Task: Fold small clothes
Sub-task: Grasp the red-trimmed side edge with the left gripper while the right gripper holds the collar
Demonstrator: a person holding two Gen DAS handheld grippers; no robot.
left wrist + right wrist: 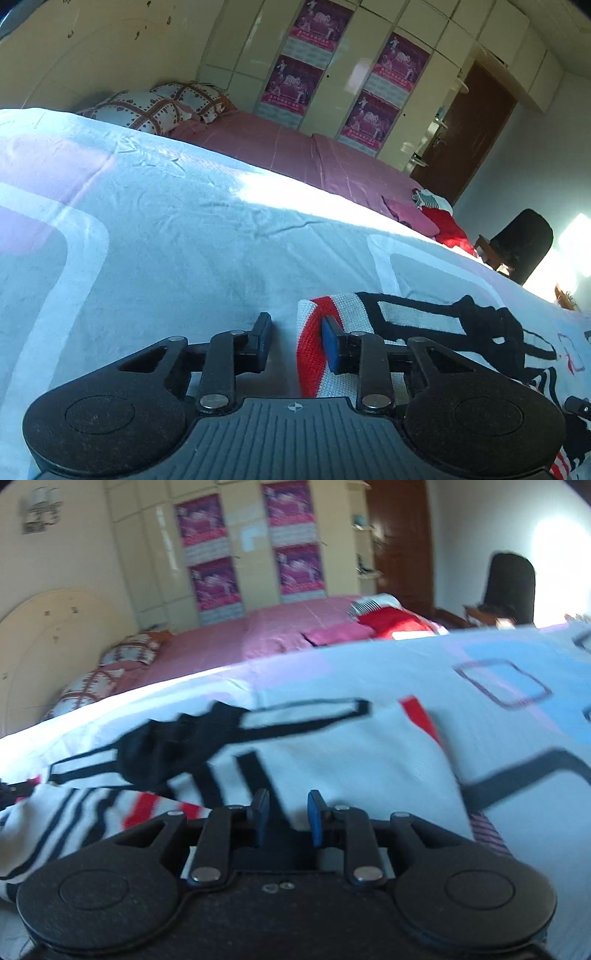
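A small white knit garment (417, 314) with black and red stripes lies spread on the white patterned sheet (184, 221). My left gripper (297, 330) hovers low at its red-striped left edge. That edge lies between the jaws against the right pad, while the left pad stands apart on bare sheet. In the right wrist view the same garment (332, 746) fills the middle, somewhat blurred. My right gripper (289, 805) sits over its white body with the jaws a little apart, and no cloth shows pinched between the pads.
Beyond the sheet lies a pink bed (280, 147) with patterned pillows (147, 107). Red and pink folded clothes (447, 225) rest at its far right edge. A wardrobe with posters (351, 74), a brown door (469, 129) and a black chair (524, 243) stand behind.
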